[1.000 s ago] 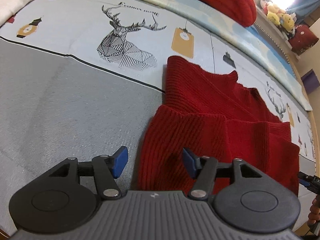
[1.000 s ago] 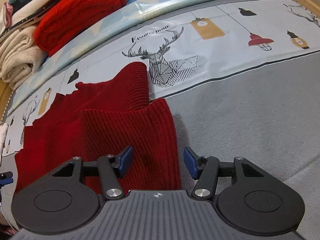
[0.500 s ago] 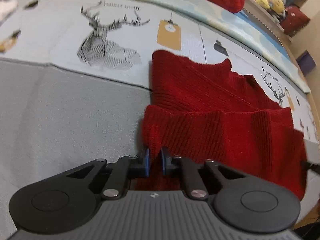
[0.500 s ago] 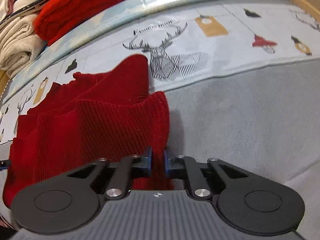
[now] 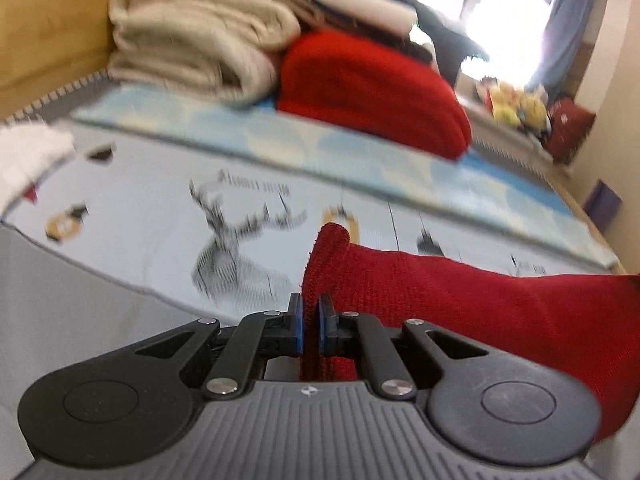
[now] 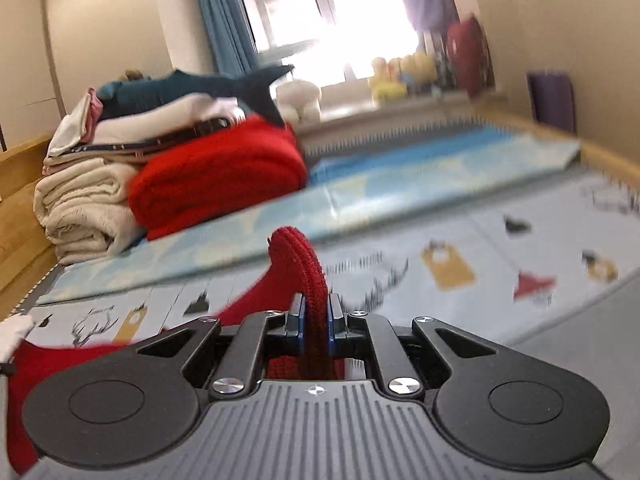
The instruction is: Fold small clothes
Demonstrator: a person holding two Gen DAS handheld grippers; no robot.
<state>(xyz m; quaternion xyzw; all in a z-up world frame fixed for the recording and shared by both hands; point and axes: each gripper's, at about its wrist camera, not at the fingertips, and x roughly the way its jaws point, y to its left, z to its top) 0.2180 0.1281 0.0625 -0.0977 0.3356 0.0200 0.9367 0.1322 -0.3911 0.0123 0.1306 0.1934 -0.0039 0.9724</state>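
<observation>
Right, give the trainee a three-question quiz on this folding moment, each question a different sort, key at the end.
1. True or false: both grippers are shut on the red sweater.
2. What sits directly beside the folded red knit at the back? A) rolled cream blanket B) laundry basket C) shoes
3. Fill in: the printed animal on the bed cover is a ____.

Key: 1 true, left gripper and right gripper each pinch an edge. 2 A. 3 deer.
</observation>
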